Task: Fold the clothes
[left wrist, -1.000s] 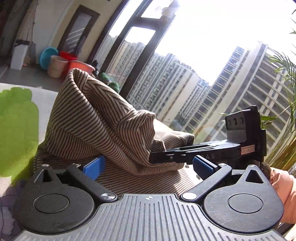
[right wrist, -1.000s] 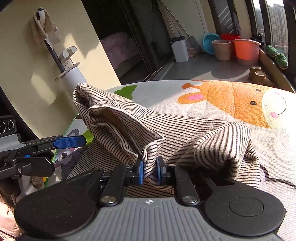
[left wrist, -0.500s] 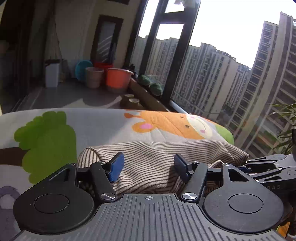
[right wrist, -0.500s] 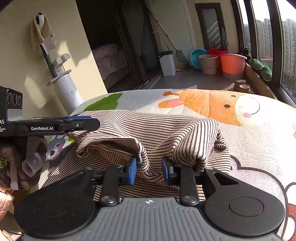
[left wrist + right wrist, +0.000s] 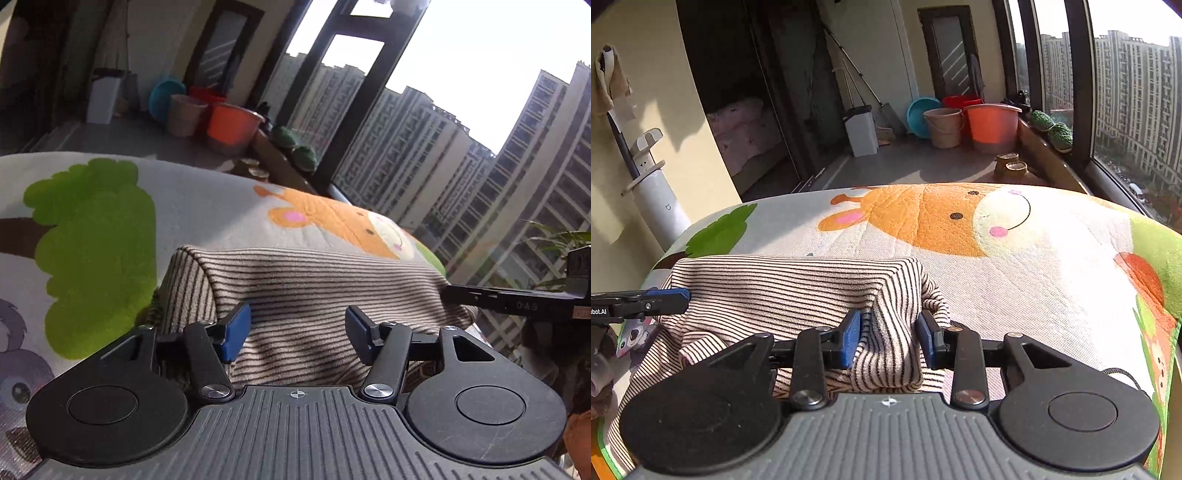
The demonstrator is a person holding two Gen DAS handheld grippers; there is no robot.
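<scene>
A brown and cream striped garment (image 5: pixel 314 288) lies folded over on the cartoon-printed mat (image 5: pixel 207 206); it also shows in the right wrist view (image 5: pixel 783 288). My left gripper (image 5: pixel 297 334) is open, its blue pads wide apart just above the near edge of the cloth. My right gripper (image 5: pixel 888 338) is open, with a bunched fold of the striped garment between its pads, loose. The right gripper's arm shows at the right of the left wrist view (image 5: pixel 517 302); the left gripper's finger shows at the left of the right wrist view (image 5: pixel 646 301).
The mat (image 5: pixel 1015 266) has an orange giraffe and green tree print. Beyond its far edge are buckets (image 5: pixel 991 127), a white bin (image 5: pixel 862 131) and a window wall. A white vacuum stand (image 5: pixel 659 199) stands at the left.
The garment has been laid down from a raised heap to a flat fold. My right gripper has opened and let go of the cloth. My left gripper has opened wider.
</scene>
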